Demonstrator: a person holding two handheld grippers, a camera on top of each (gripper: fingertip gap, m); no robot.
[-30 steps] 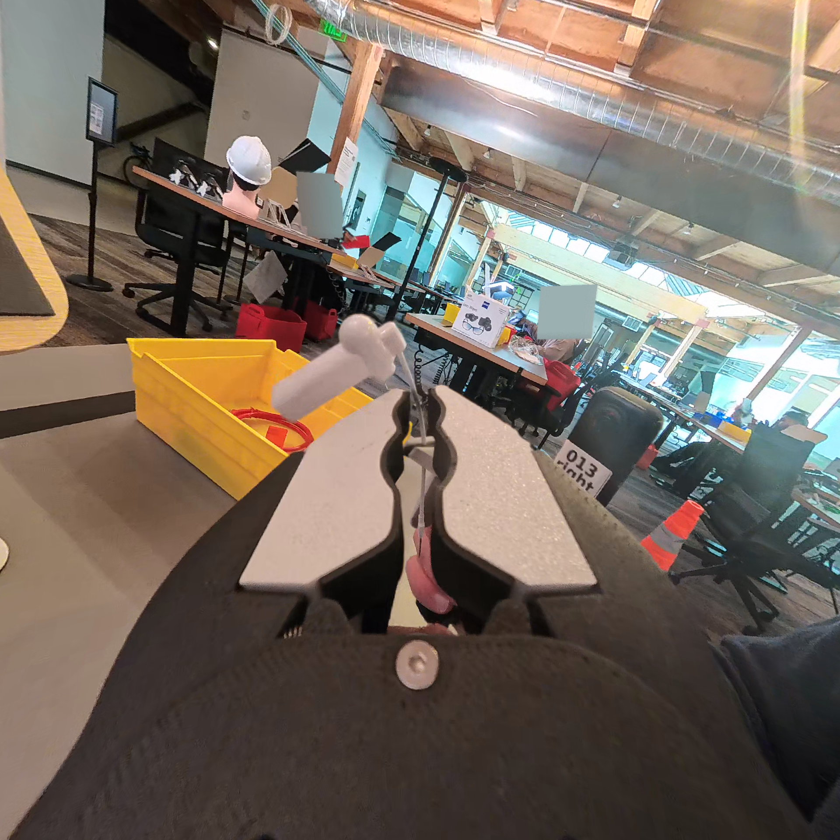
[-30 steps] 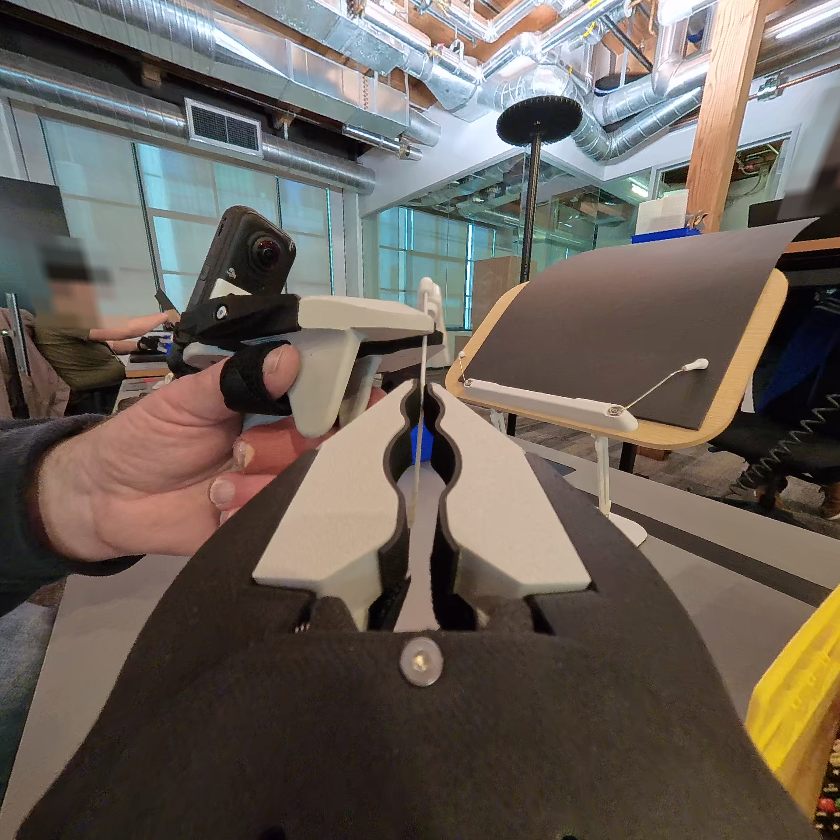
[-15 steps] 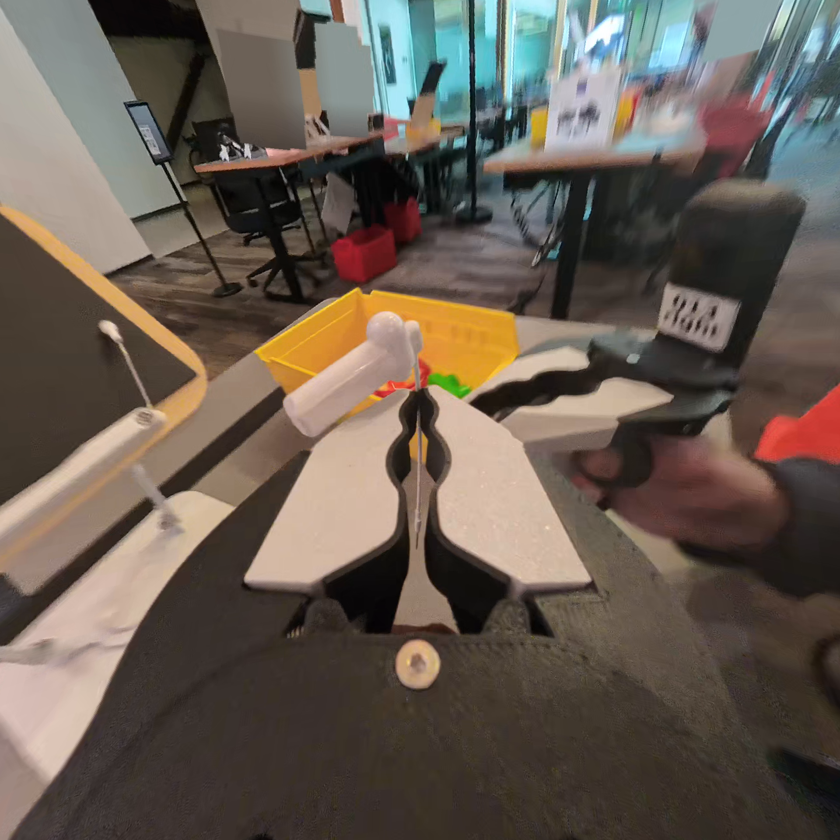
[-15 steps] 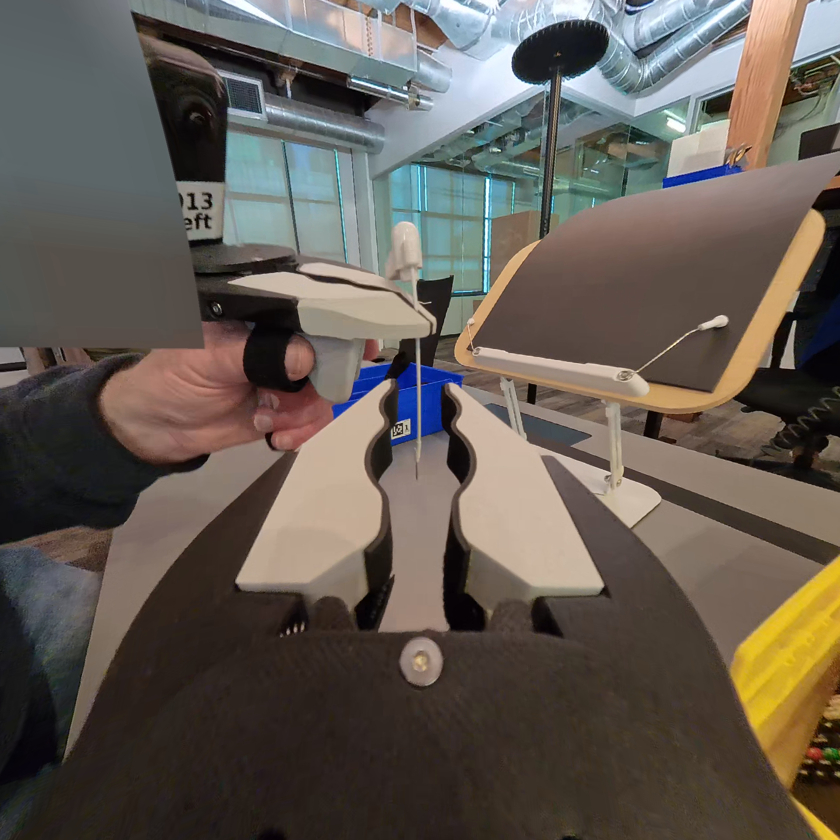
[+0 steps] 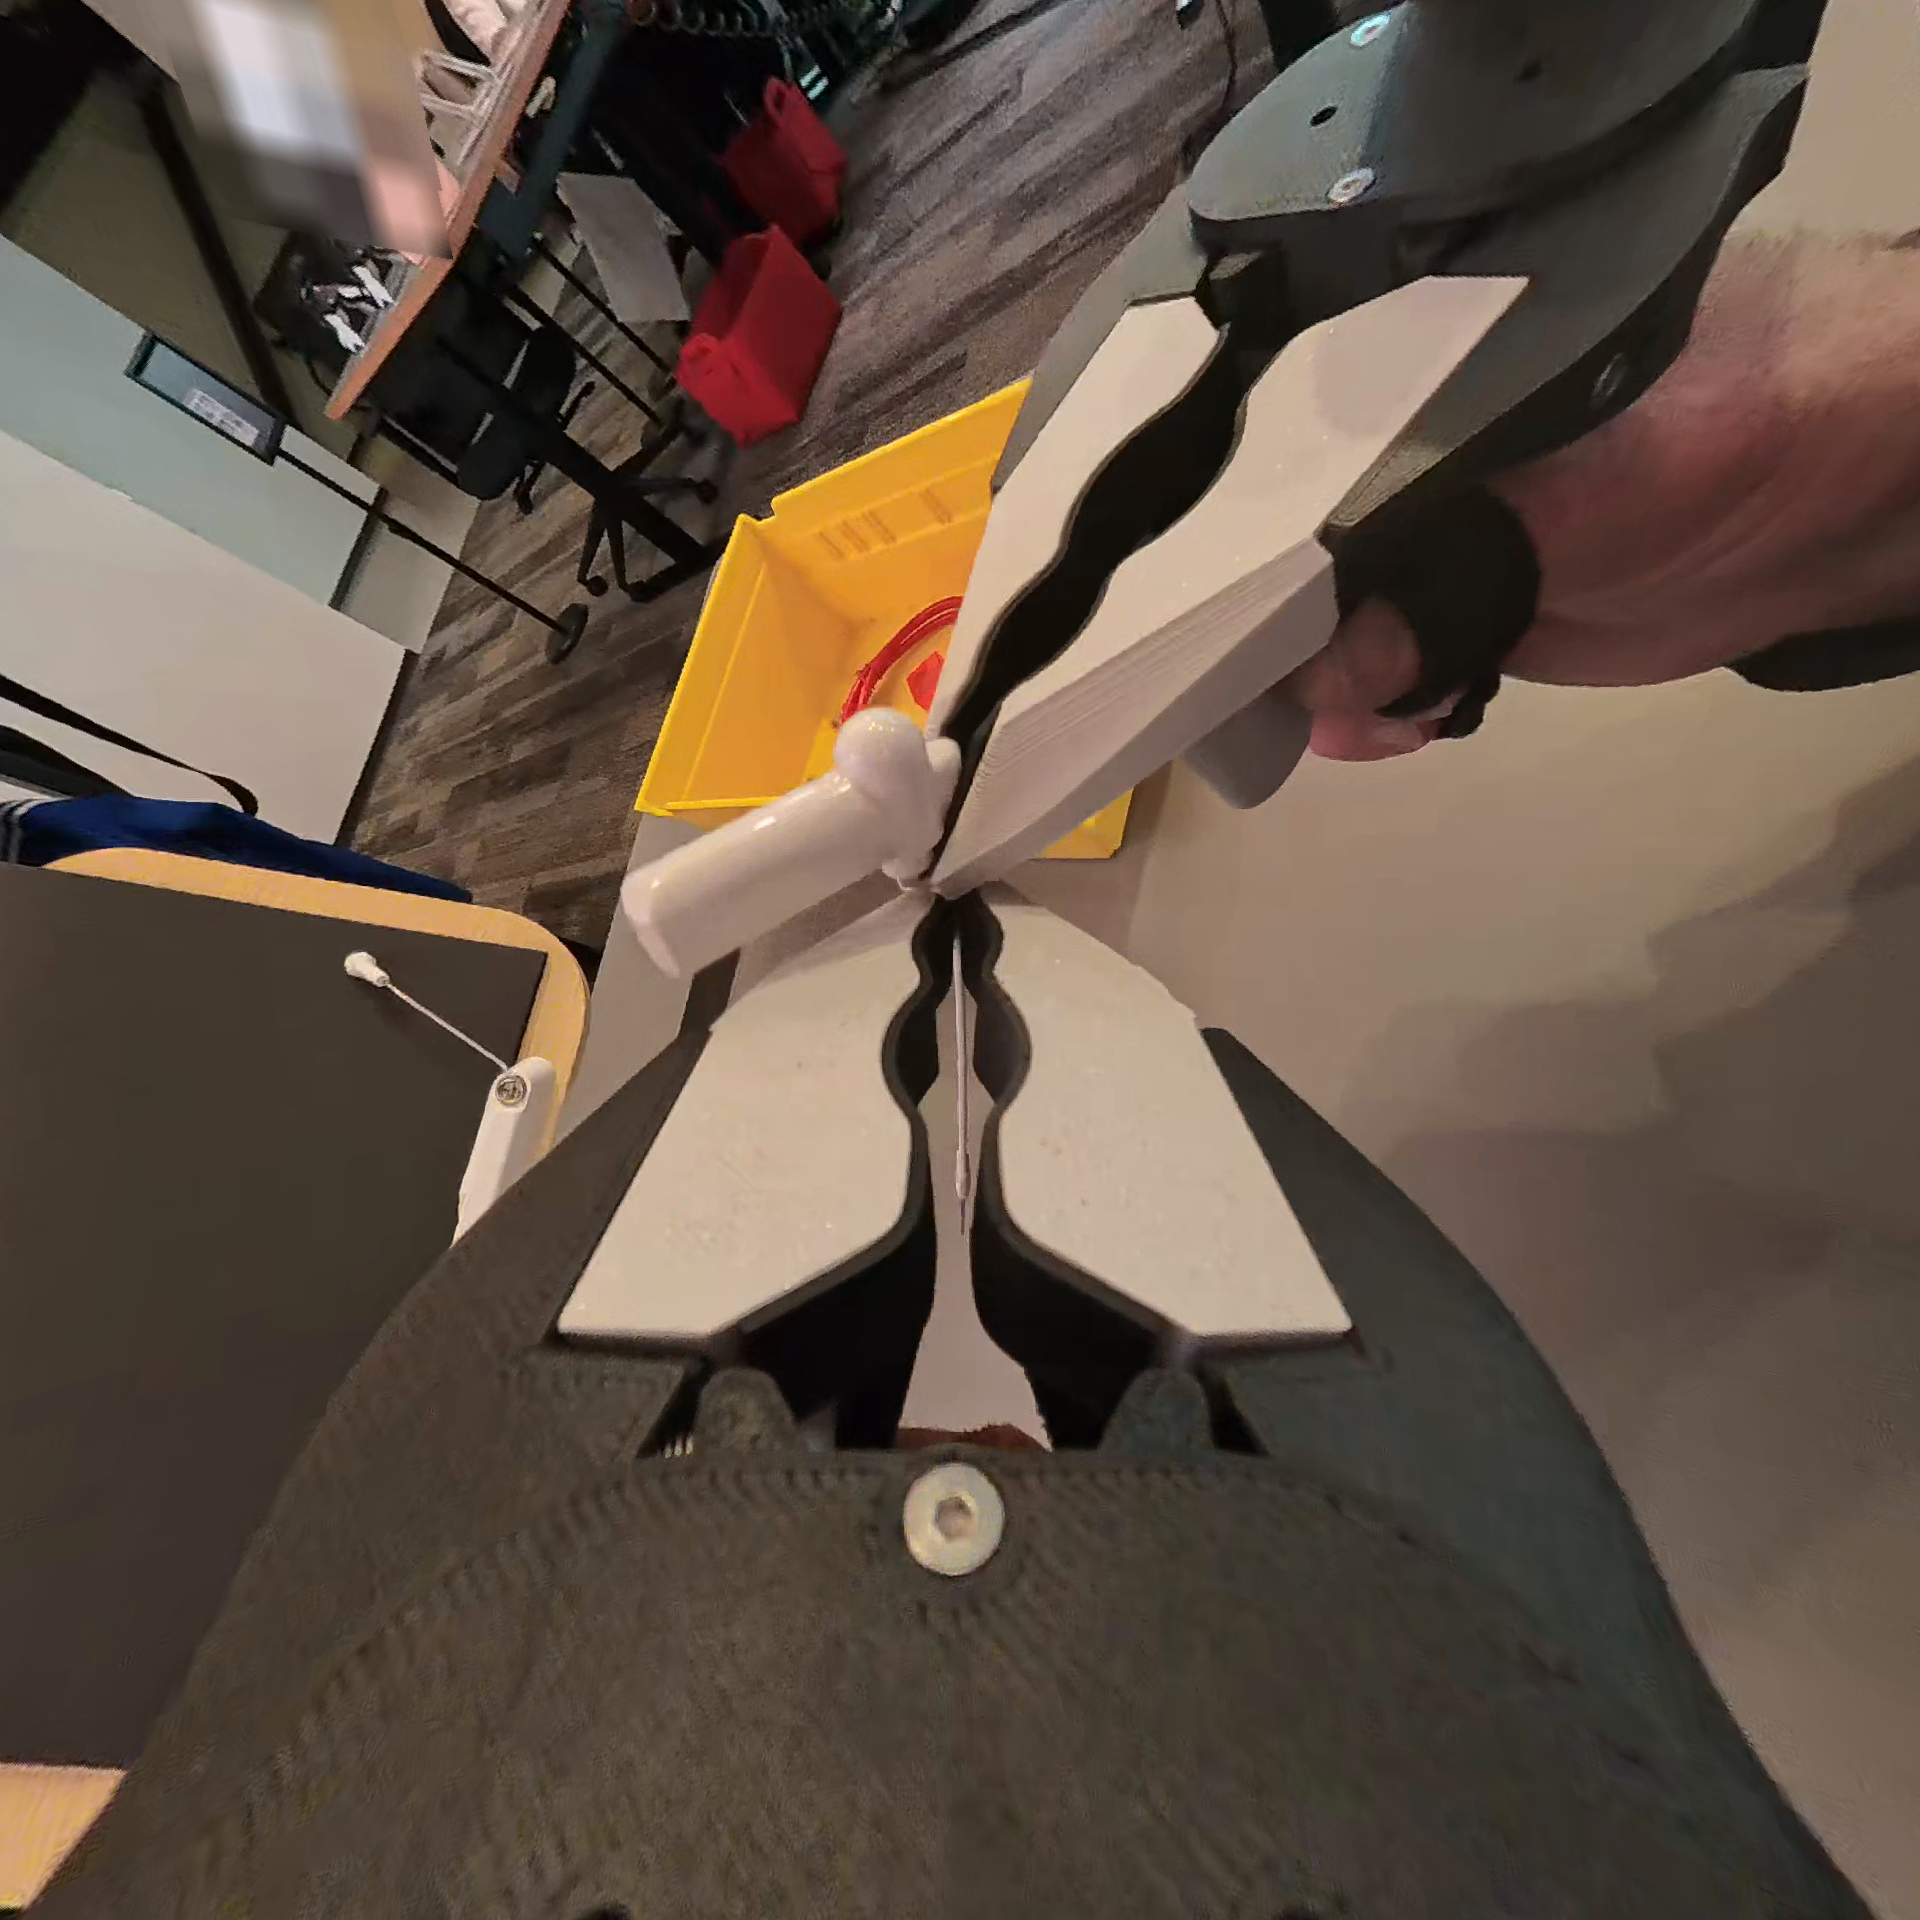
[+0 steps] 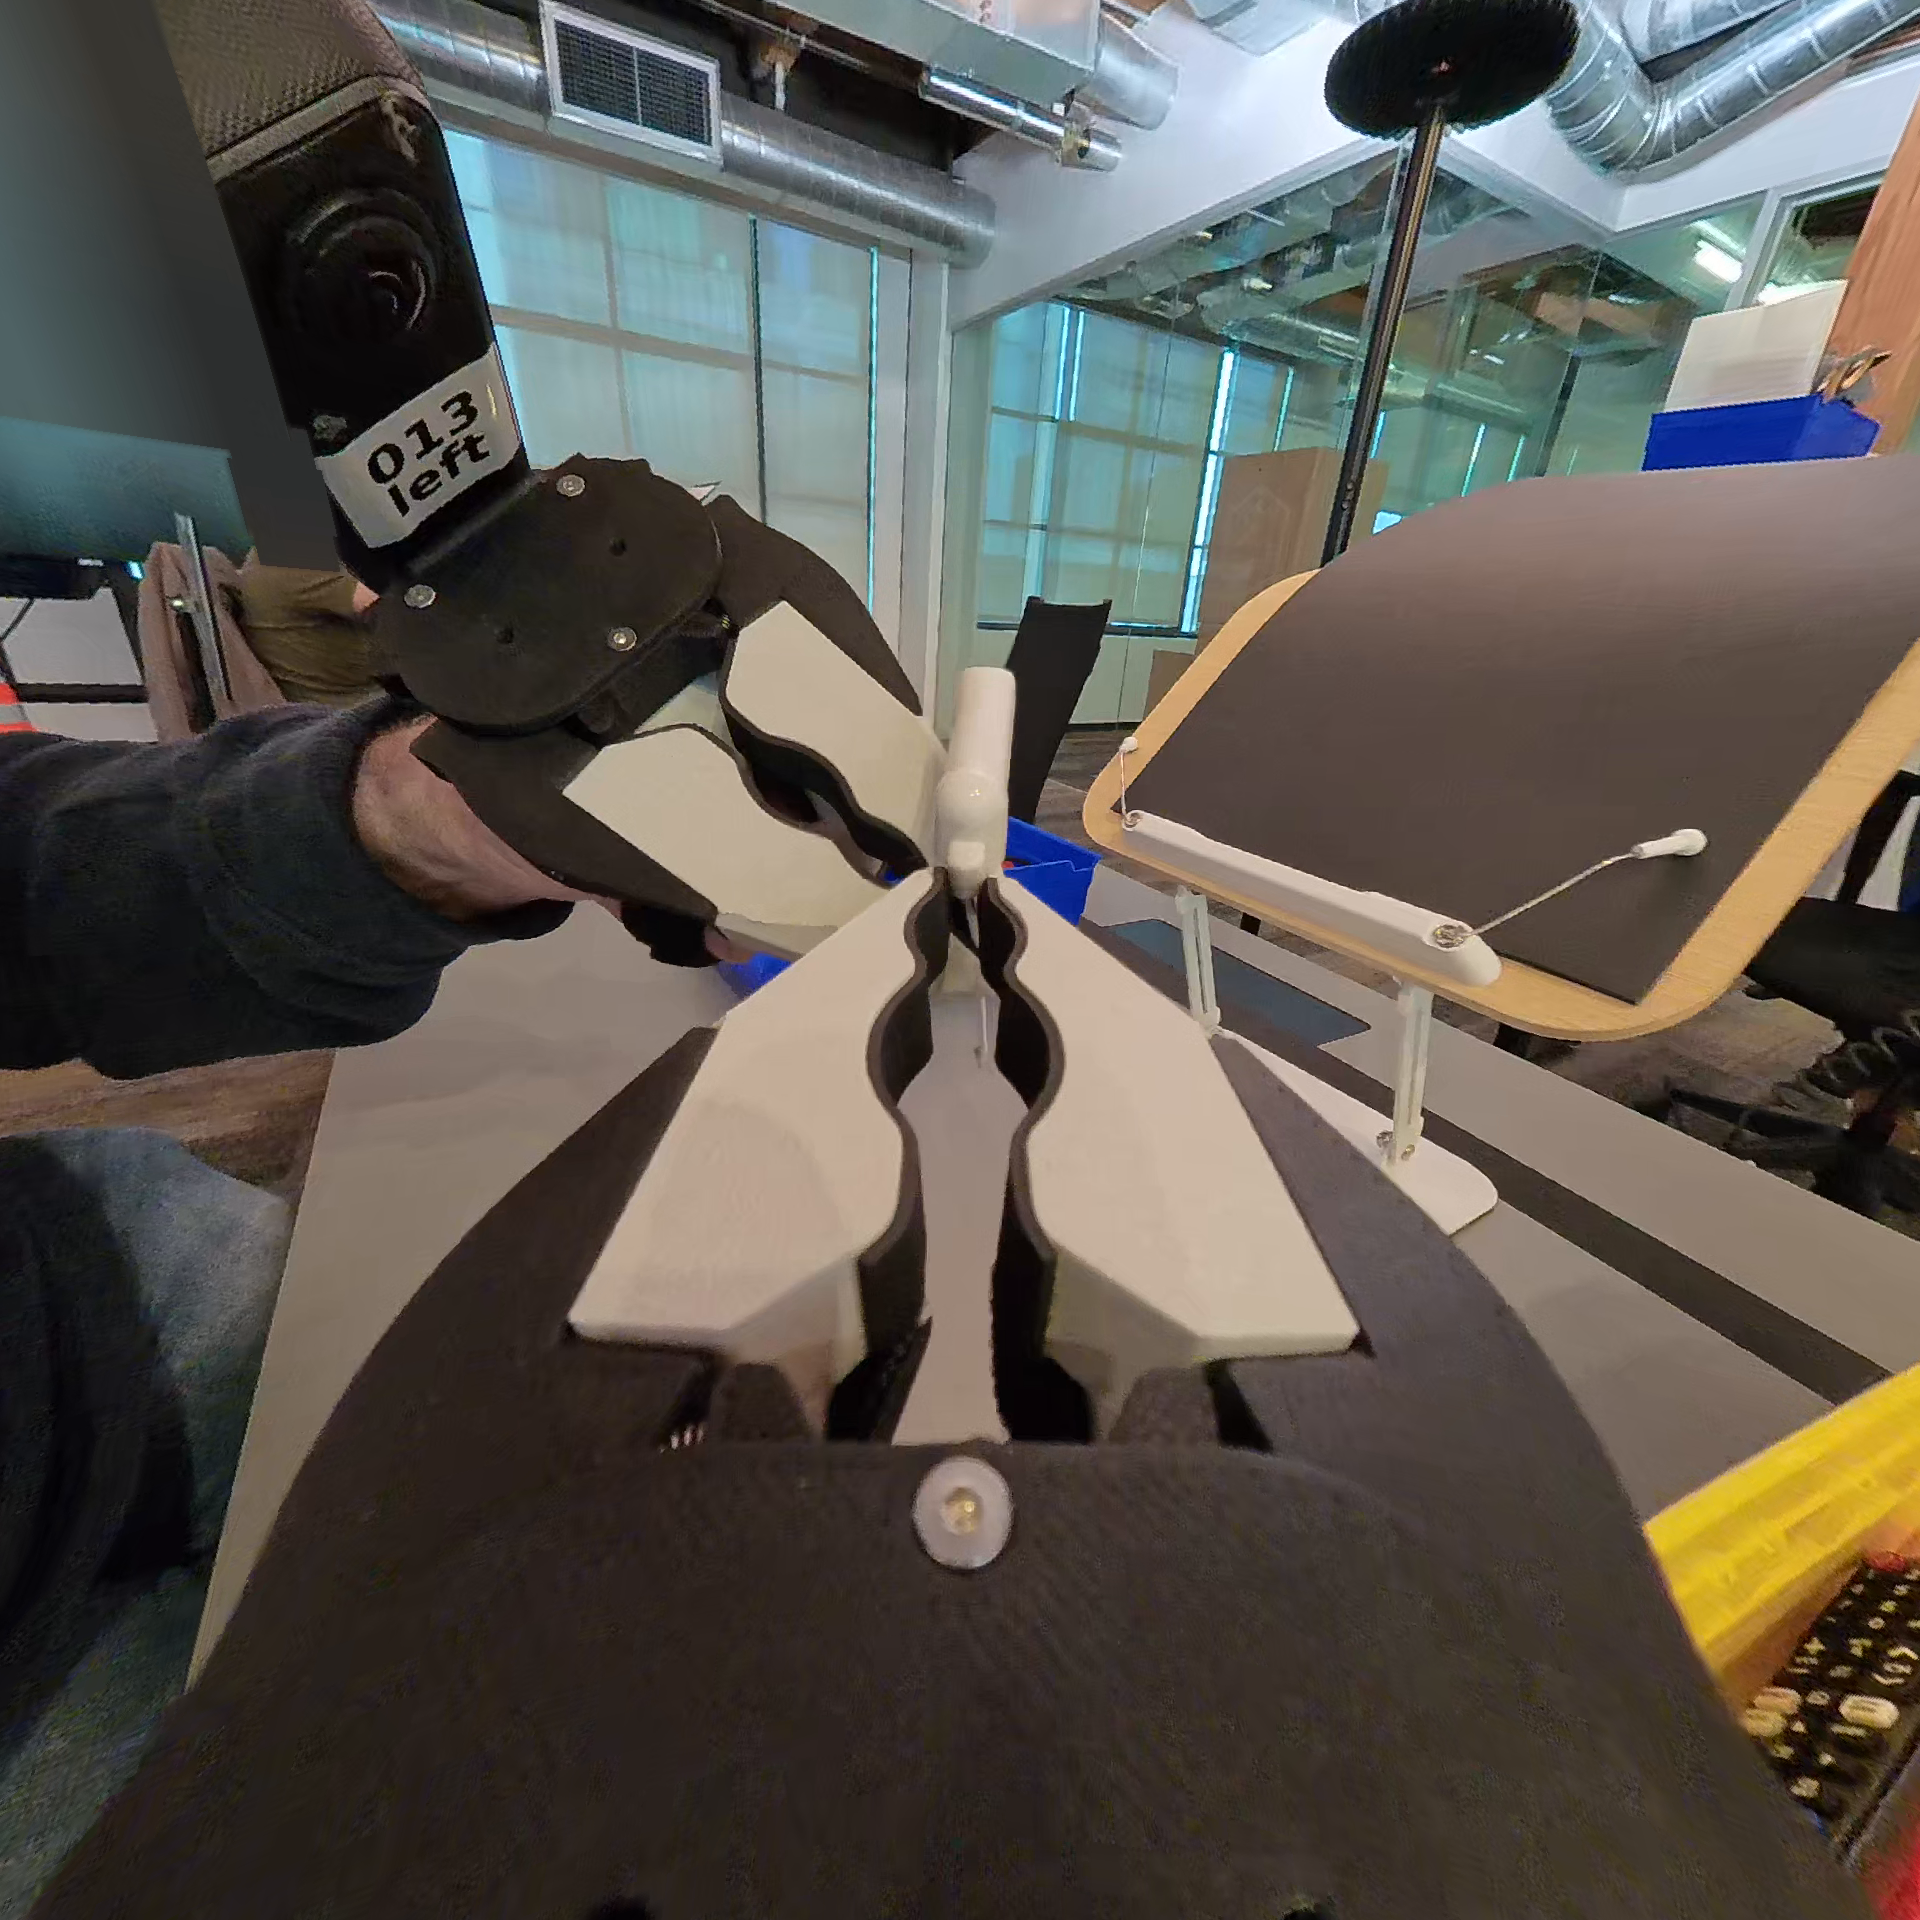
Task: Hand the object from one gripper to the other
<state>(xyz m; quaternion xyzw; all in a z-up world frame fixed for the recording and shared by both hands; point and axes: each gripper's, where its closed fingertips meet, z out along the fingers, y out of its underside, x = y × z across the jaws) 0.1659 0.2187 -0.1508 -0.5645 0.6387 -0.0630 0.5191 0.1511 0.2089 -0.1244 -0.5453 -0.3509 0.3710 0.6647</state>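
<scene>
The object is a white tool with a thick round handle and a thin metal pin. My left gripper is shut on the pin, which runs back between its fingers, with the handle sticking out to the left. My right gripper meets it tip to tip and is closed on the tool at its neck, just below the upright handle. The right gripper comes in from the upper right in the left wrist view. The left gripper comes in from the left in the right wrist view. Both are held above the grey table.
A yellow bin with red parts stands on the table behind the grippers; its corner shows in the right wrist view. A tilted black board on a white stand is close by, at the left in the left wrist view. A blue bin sits behind. The tips of both grippers are at nearly the same place.
The right gripper was open half a second ago and has closed on the tool near its neck. The two grippers have come together tip to tip. The left gripper has tilted downwards.
</scene>
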